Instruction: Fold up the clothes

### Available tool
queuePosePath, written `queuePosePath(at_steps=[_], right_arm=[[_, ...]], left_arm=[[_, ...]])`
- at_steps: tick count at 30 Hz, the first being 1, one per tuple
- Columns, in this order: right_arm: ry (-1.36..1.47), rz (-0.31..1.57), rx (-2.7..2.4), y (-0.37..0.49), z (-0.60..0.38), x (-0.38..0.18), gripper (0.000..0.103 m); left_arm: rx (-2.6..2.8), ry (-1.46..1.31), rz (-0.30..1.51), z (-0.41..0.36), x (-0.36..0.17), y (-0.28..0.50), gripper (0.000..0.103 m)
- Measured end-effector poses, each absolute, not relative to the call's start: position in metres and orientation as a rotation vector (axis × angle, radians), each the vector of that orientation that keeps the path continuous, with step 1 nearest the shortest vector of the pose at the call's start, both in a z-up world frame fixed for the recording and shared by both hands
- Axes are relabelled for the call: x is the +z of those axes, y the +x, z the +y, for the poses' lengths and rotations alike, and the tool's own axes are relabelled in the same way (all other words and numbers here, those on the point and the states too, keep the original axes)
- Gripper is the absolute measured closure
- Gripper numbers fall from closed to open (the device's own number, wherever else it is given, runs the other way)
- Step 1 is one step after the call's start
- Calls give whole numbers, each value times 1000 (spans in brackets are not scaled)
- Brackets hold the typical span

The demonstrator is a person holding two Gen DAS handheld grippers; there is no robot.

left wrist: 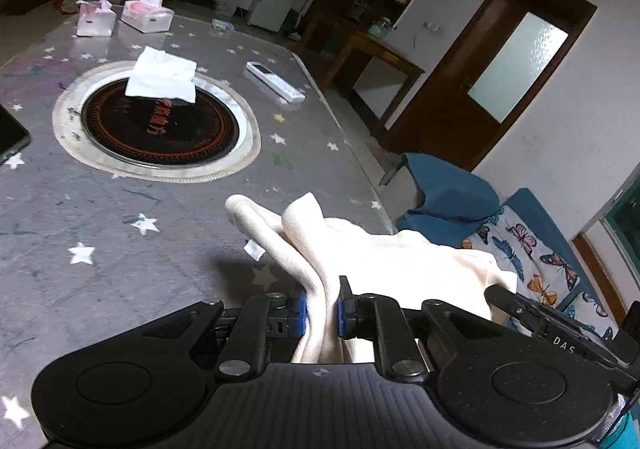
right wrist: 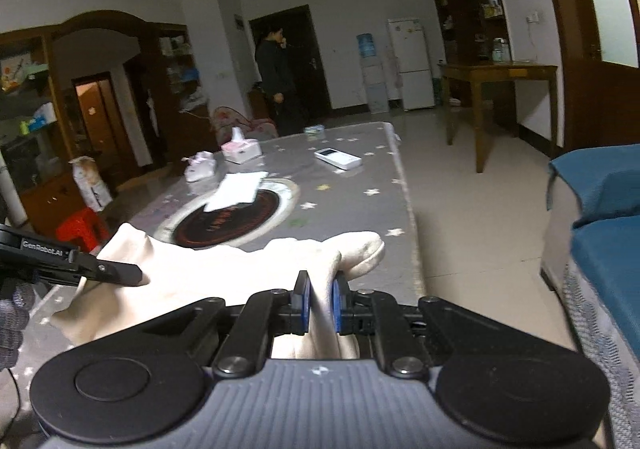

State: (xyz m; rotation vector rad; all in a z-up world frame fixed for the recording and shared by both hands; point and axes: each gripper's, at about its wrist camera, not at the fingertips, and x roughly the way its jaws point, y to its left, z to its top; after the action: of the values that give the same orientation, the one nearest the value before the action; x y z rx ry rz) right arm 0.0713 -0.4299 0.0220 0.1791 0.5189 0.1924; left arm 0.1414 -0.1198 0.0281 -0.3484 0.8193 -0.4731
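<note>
A cream fleece garment (left wrist: 360,249) is held up above the near part of the grey star-patterned table (left wrist: 120,229). My left gripper (left wrist: 322,309) is shut on one bunched edge of it. My right gripper (right wrist: 320,301) is shut on the other edge of the same cream garment (right wrist: 224,269). The cloth stretches between the two grippers. The right gripper's finger (left wrist: 520,305) shows at the right of the left wrist view, and the left gripper's finger (right wrist: 116,273) shows at the left of the right wrist view.
On the table lie a round black hotplate (left wrist: 160,125) with a white tissue (left wrist: 162,77) on it, two tissue packs (left wrist: 148,11), a white remote (left wrist: 274,81) and a phone (left wrist: 10,137). A blue sofa (right wrist: 600,201) is at the right. A person (right wrist: 276,77) stands beyond the table.
</note>
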Motion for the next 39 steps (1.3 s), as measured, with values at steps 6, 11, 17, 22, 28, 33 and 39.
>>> queuePosePath(at_steps=[6, 11, 17, 22, 28, 33, 39], right_arm=[[184, 576, 167, 84, -436, -5, 93], [188, 620, 155, 95, -438, -23, 93], [188, 643, 134, 101, -441, -33, 93], [181, 621, 136, 104, -440, -33, 93], [151, 672, 112, 113, -438, -41, 89], [113, 621, 96, 108, -436, -26, 85], [86, 619, 171, 123, -418, -21, 85]], left_arm=[[-459, -324, 877, -130, 3, 155, 88], [-437, -305, 906, -130, -10, 160, 88], [-409, -263, 907, -131, -18, 162, 88], [-394, -247, 895, -130, -17, 166, 88], [-348, -203, 919, -126, -22, 169, 77], [-330, -175, 854, -124, -4, 167, 78], [-380, -154, 802, -139, 9, 173, 80]])
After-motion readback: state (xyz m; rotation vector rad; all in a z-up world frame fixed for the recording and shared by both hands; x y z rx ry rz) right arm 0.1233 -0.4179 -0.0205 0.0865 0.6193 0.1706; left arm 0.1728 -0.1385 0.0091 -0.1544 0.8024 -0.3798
